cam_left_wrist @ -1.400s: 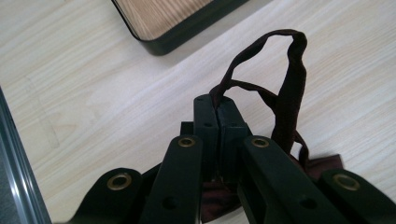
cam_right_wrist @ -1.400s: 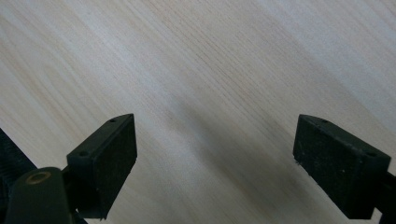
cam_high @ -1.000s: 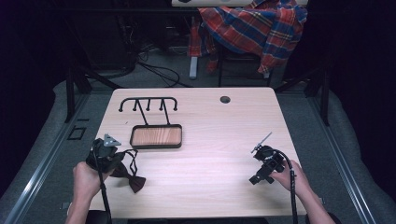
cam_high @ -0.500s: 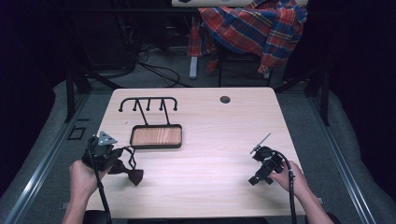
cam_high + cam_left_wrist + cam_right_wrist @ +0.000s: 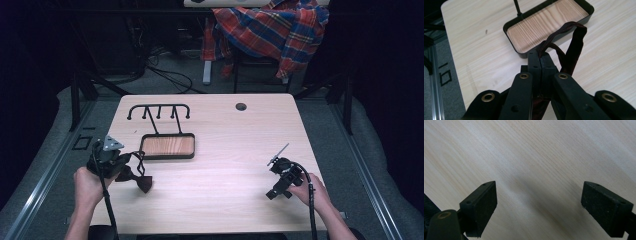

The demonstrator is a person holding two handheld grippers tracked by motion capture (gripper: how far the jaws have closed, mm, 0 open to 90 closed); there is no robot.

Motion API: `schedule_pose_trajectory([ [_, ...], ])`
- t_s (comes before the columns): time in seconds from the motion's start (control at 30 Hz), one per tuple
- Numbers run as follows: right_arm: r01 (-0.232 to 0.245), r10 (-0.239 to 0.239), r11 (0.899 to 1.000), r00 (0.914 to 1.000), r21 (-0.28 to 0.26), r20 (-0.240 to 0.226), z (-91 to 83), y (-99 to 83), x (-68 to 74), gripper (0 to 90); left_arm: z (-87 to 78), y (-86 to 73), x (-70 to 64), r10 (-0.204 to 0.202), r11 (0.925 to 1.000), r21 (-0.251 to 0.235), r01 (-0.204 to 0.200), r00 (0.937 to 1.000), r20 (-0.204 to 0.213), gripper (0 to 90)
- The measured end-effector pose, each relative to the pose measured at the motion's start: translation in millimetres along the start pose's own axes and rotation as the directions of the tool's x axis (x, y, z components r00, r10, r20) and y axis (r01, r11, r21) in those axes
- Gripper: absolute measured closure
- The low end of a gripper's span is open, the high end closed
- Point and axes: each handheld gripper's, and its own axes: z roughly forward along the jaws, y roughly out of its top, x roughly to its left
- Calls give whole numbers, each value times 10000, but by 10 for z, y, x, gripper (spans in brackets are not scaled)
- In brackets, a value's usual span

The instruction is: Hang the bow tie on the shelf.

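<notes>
We've got the left gripper (image 5: 131,167) at the left front of the table (image 5: 225,150), jaws pressed fully together on the dark maroon strap (image 5: 571,45) of what looks like a bow tie (image 5: 137,176). High view: the bow part hangs just right of and below the jaws, low over the tabletop; can't tell if it's touching the wood. The strap loops up from the clamp point toward the tray. Just beyond the gripper sits the black tray with wood-grain floor (image 5: 167,146), and a black hook rack (image 5: 159,111) rises from its far edge. Left gripper view adds what the high view can't resolve: the strap is pinched right at the jaw tips, loops out ahead of them and comes back down on the right side, with its top arc showing in front of the tray's near wall (image 5: 554,37); can't tell if it's touching that wall. The bow itself is out of that frame. Moving right: the grommet hole (image 5: 241,106) is at the far edge of the table, well apart from both grippers. The right gripper (image 5: 280,180) sits at the right front, pointing down at the table, jaws spread wide with nothing between them. Right gripper view confirms it: two black pads (image 5: 481,207) well apart, bare light wood behind them, plus a soft shadow across the grain.
</notes>
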Motion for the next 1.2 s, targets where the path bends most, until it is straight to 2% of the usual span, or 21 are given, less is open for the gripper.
schedule_pose_trajectory([
  [0.1, -37, 37, 10000, 10000, 8, -6, 3, -1, -3, 132, -16, 14, 19, -27, 10000, -81, 27, 10000, -24, 889],
  [0.13, -214, 213, 9995, 9998, -220, -26, 18, -9, 8, 132, -23, 20, 32, -42, 9999, -128, 41, 10000, -44, 889],
  [0.2, -4, 4, 10000, 10000, 20, 43, 0, 4, 0, 132, -31, 28, 52, -95, 9997, -204, 94, 9999, -48, 890],
  [0.23, -4, 4, 10000, 10000, 20, 43, 0, 4, 0, 132, -38, 33, 63, -115, 9997, -197, 114, 9999, -51, 890],
  [0.27, -180, 180, 9996, 9998, -212, -19, 20, -5, 11, 132, -45, 38, 71, -147, 9996, -261, 144, 9998, -102, 889],
  [0.33, -165, 164, 9997, 9999, -183, -43, 23, -8, 10, 132, -60, 50, 95, -145, 9993, -333, 141, 9998, -114, 889],
  [0.43, -188, 188, 9996, 9998, -197, -23, 21, -7, 9, 132, -71, 57, 111, -190, 9992, -363, 184, 9997, -158, 889],
  [0.47, 14, -14, 10000, 10000, 13, 2, 4, 0, -6, 132, -82, 64, 128, -205, 9992, -345, 199, 9997, -166, 889],
  [0.53, 57, -57, 10000, 10000, 33, 8, 1, 0, -9, 132, -82, 66, 138, -214, 9990, -393, 207, 9996, -176, 889],
  [0.57, -121, 121, 9997, 9999, -222, -6, 17, -11, 3, 132, -85, 70, 148, -204, 9992, -353, 199, 9997, -154, 890],
  [0.87, -94, 94, 9996, 10000, -269, 20, 9, -12, 10, 132, -60, 112, 195, -368, 9988, -328, 360, 9990, -238, 889],
  [0.93, -148, 146, 9993, 9999, -330, -57, 11, -15, 7, 137, -56, 143, 213, -374, 9988, -336, 365, 9989, -291, 890],
  [1.07, -14, 14, 10000, 10000, -68, 51, -2, -18, -39, 138, -41, 229, 227, -325, 9989, -343, 315, 9990, -313, 890],
  [1.1, -178, 178, 9995, 9998, -262, 9, 2, -27, -33, 138, -39, 252, 227, -316, 9990, -339, 305, 9990, -327, 890],
  [1.2, -69, 70, 9997, 10000, -236, 14, -10, -23, -29, 137, -44, 310, 232, -221, 9993, -300, 209, 9990, -399, 890],
])
